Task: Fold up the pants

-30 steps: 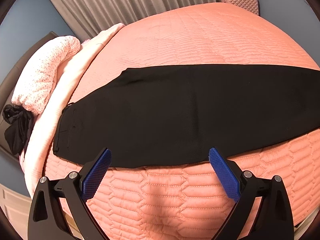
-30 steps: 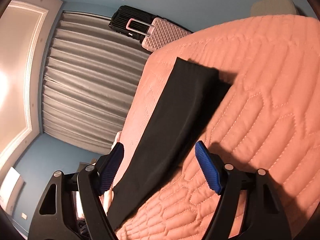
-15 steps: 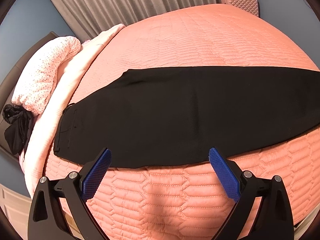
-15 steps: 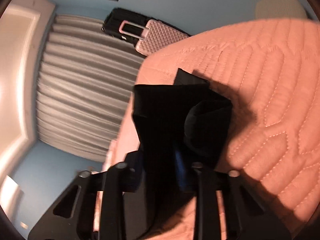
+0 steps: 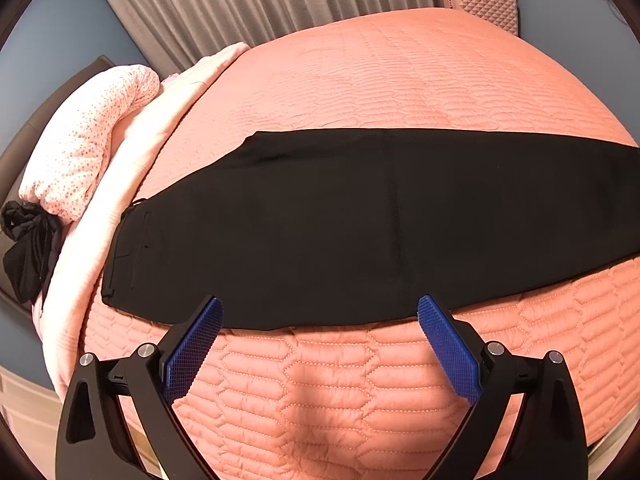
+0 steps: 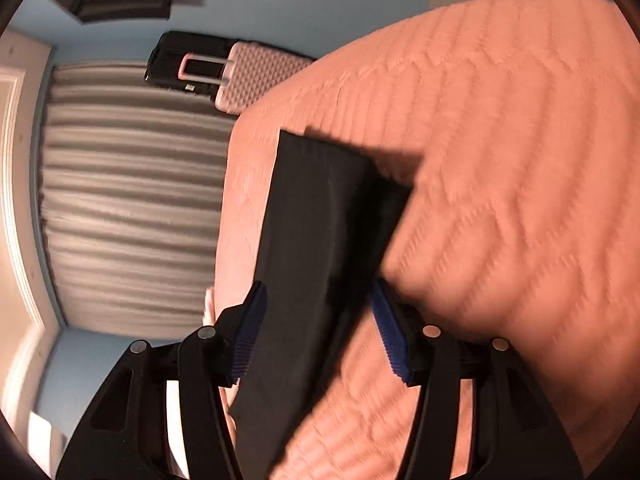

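Black pants point(image 5: 340, 224) lie flat across the pink quilted bed point(image 5: 400, 72), folded lengthwise, waistband at the left and legs running off to the right. My left gripper point(image 5: 320, 312) is open and empty, hovering just in front of the pants' near edge. In the right wrist view the leg end of the pants point(image 6: 320, 220) lies between the fingers of my right gripper point(image 6: 316, 296), which stands open around the fabric. The view is blurred by motion.
A pale pink blanket and a dotted pillow point(image 5: 88, 152) lie at the bed's left end, with a dark garment point(image 5: 28, 248) beside them. A pink suitcase point(image 5: 480, 4) and grey curtains point(image 5: 260, 0) stand behind the bed; both also show in the right wrist view point(image 6: 256, 80).
The right gripper was shut on the bunched leg end half a second ago; now its fingers are apart and the fabric lies flatter. The left gripper has stayed still.
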